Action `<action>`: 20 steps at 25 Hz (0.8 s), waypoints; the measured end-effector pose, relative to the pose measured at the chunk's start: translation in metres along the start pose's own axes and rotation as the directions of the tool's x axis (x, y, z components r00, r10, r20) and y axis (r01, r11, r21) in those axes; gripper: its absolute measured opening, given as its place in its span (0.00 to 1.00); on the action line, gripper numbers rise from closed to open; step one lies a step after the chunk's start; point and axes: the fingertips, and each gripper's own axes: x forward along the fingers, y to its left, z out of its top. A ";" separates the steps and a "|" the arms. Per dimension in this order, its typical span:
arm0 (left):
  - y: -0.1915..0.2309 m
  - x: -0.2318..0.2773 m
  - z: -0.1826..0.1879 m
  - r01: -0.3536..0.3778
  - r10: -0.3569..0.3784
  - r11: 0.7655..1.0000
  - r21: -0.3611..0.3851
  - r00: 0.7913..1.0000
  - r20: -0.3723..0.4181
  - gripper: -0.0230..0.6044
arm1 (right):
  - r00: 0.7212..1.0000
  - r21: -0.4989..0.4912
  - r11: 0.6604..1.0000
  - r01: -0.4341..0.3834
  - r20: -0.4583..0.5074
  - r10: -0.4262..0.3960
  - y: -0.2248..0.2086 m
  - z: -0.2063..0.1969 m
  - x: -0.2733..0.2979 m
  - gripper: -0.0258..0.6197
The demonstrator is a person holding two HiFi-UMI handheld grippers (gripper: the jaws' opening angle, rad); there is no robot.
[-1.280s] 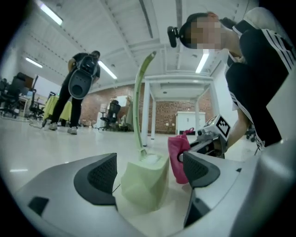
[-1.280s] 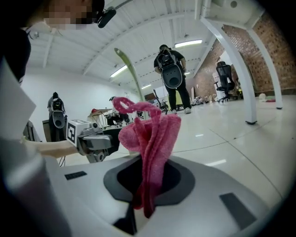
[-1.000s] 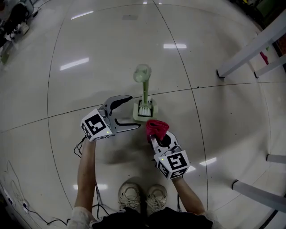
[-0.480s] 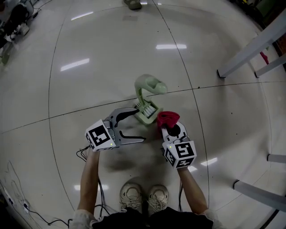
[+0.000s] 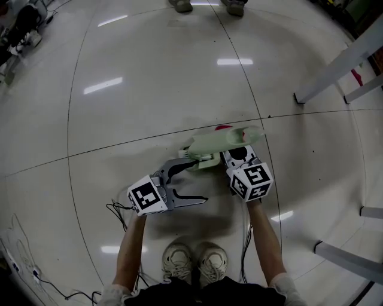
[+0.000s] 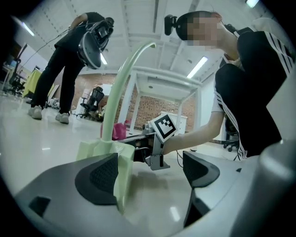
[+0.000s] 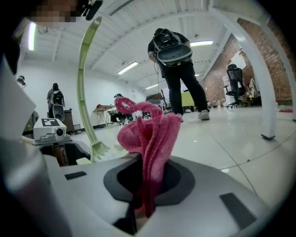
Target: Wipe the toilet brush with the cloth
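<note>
A pale green toilet brush [image 5: 222, 141] sits in its holder [image 5: 199, 160] on the floor, and its long handle shows slanting to the right. My left gripper [image 5: 192, 180] is open around the holder [image 6: 102, 155], whose wall lies against the left pad. The curved handle [image 6: 121, 79] rises above it. My right gripper [image 5: 234, 150] is shut on a pink cloth [image 7: 150, 136], close beside the handle [image 7: 82, 74]. In the head view the handle hides most of the cloth [image 5: 223, 127].
White table legs [image 5: 335, 67] stand at the far right, with more [image 5: 344, 258] at the lower right. Another person's feet [image 5: 179, 5] are at the top edge. Cables [image 5: 116, 209] trail on the floor at the left. My own shoes [image 5: 194, 263] are directly below.
Seen from the head, the brush handle has swung from pointing away to slanting right over the right gripper. The right gripper with the cloth has moved up beside the brush, and the left has shifted right.
</note>
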 end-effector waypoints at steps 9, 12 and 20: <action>0.001 0.002 -0.002 -0.010 0.010 1.000 0.012 1.000 -0.017 0.71 | 0.994 0.089 0.991 -0.102 0.046 0.098 0.017 -0.006 -0.028 0.09; 0.001 0.001 -0.003 -0.013 0.013 1.000 0.011 1.000 -0.016 0.71 | 0.996 0.134 0.988 -0.078 0.056 0.071 0.026 -0.017 -0.047 0.09; 0.002 0.002 -0.008 -0.017 0.017 1.000 0.000 0.999 -0.027 0.71 | 0.996 0.280 0.960 0.008 0.083 -0.032 0.040 -0.033 -0.074 0.09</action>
